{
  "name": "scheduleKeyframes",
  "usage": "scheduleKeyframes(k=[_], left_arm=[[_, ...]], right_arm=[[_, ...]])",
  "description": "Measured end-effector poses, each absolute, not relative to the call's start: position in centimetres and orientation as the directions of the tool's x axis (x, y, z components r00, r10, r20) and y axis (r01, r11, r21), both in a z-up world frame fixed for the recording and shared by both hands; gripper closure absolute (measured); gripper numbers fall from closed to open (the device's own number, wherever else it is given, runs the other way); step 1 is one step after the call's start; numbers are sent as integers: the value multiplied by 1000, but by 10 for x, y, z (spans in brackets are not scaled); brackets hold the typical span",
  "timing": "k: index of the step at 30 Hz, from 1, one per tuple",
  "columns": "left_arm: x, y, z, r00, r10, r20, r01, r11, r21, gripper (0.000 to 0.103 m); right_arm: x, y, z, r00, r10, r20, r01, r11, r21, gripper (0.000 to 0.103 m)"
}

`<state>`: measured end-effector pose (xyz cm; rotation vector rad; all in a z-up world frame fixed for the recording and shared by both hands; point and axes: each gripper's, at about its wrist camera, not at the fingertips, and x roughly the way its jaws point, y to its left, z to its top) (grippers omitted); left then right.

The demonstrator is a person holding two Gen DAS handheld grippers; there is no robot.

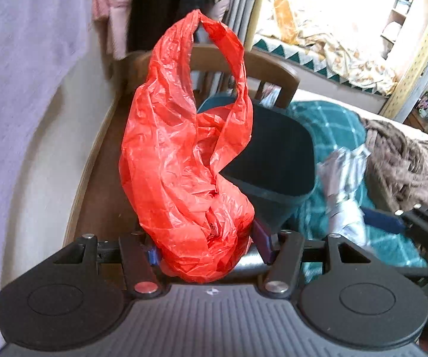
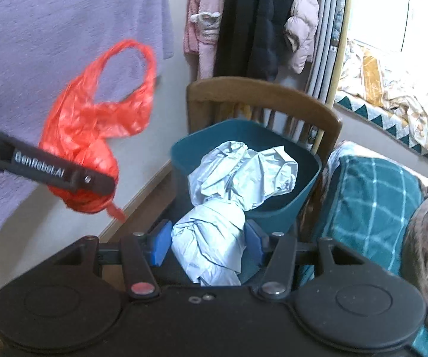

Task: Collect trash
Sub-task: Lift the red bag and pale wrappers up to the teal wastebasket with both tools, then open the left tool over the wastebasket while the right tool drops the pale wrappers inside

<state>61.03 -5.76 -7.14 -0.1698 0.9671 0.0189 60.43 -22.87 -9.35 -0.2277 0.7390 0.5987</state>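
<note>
Now, left gripper (image 1: 208, 247): I have it clamped on the bunched bottom of the red plastic bag (image 1: 184, 154), handles flapping up.
Right gripper (image 2: 206, 245): pinching crumpled pale wrapping (image 2: 214, 238) just before the teal bin (image 2: 184, 148).
Doing it well: I'd carry both over the bin's mouth before letting go.
Right-wrist view only: the bin's inside, hidden from the left wrist.

Open bin (image 2: 214, 145) before chair back (image 2: 261, 95)
</note>
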Motion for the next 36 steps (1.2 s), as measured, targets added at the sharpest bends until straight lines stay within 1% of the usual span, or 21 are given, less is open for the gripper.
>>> scheduleKeyframes(k=[5,6,13,17,19,21,26,30,33,36], left_arm=[[664,-81,-70,564,-60,-824,-98,985,-139,45],[664,-80,-69,563,-58,-825,-100,986,-137,45],[721,-90,-107,530,-11,-848,-163,980,-114,45],[748,-90,-126,483,-54,-874,-174,972,-156,45],[758,-98,-139,452,-43,-891,-154,980,-126,45],[764,-105,-154,421,-28,-906,-144,985,-97,45],[773,-108,-183,357,-28,-934,-158,983,-90,45],[770,-111,-196,335,-23,-942,-138,988,-73,44],[770,-112,-201,320,-19,-947,-140,988,-67,44],[769,-114,-202,321,-13,-947,-141,988,-61,40]], right_arm=[[640,-225,-95,604,409,-684,-586,810,-34,50],[647,-224,-97,605,410,-683,-589,808,-37,50],[698,-214,-125,590,386,-709,-563,826,-19,50],[715,-210,-143,564,386,-730,-573,820,-10,50],[724,-210,-151,542,386,-746,-575,818,5,50],[733,-209,-161,519,385,-764,-577,817,19,50],[741,-208,-179,483,380,-789,-598,802,19,50],[738,-205,-189,473,377,-796,-631,776,-8,50],[736,-207,-192,463,386,-798,-637,771,4,50],[738,-208,-192,455,397,-797,-637,771,20,49]])
